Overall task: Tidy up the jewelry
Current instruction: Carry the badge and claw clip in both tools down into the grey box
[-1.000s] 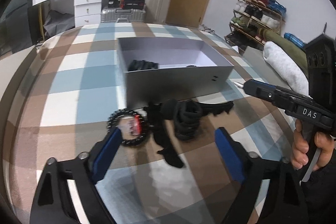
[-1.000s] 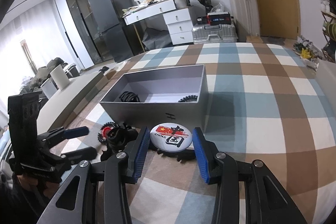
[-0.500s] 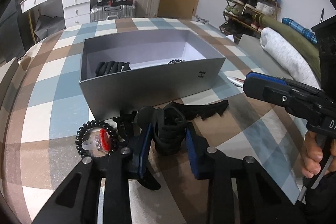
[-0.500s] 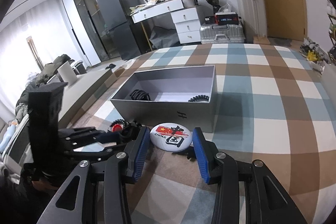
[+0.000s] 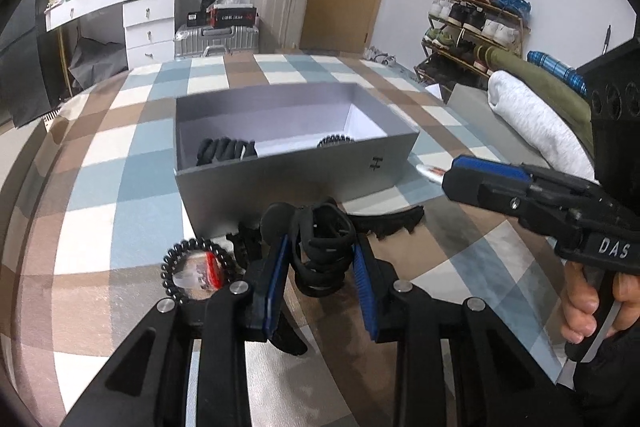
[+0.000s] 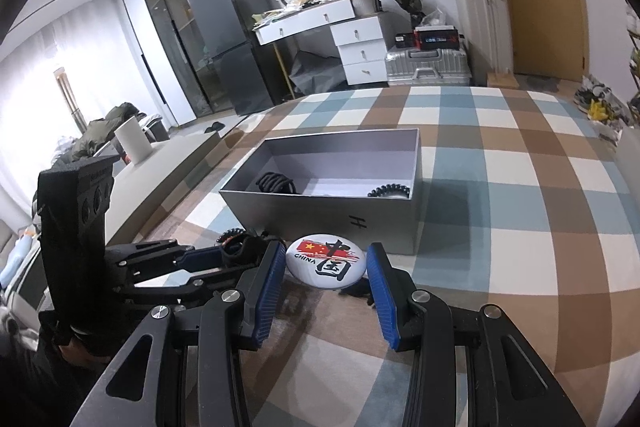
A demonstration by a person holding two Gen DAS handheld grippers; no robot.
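Left wrist view — counts: one left gripper (image 5: 320,263), one bundle of black hair ties (image 5: 324,255), one beaded bracelet (image 5: 198,269), one grey box (image 5: 296,179), one black claw clip (image 5: 394,221).
Left gripper state: its blue pads press both sides of the bundle of black hair ties, clenched on it just ahead of the tool.
Bracelet: just left of the left finger, ringing a small red and clear piece.
Box: straight ahead beyond the bundle, open-topped, with two dark items inside — a black coil (image 5: 224,150) and another beaded ring (image 5: 334,140).
Change: a second ago the left jaws stood wide around the bundle; now they are closed on it.
Right wrist view — counts: one right gripper (image 6: 326,269), one round badge (image 6: 325,258) marked CHINA.
Right gripper state: the badge sits between its fingertips, grasped edge to edge, as before.
Only here: the badge face; the left wrist view shows just its edge.
Only in left view: the claw clip in full, the person's hand (image 5: 596,299).
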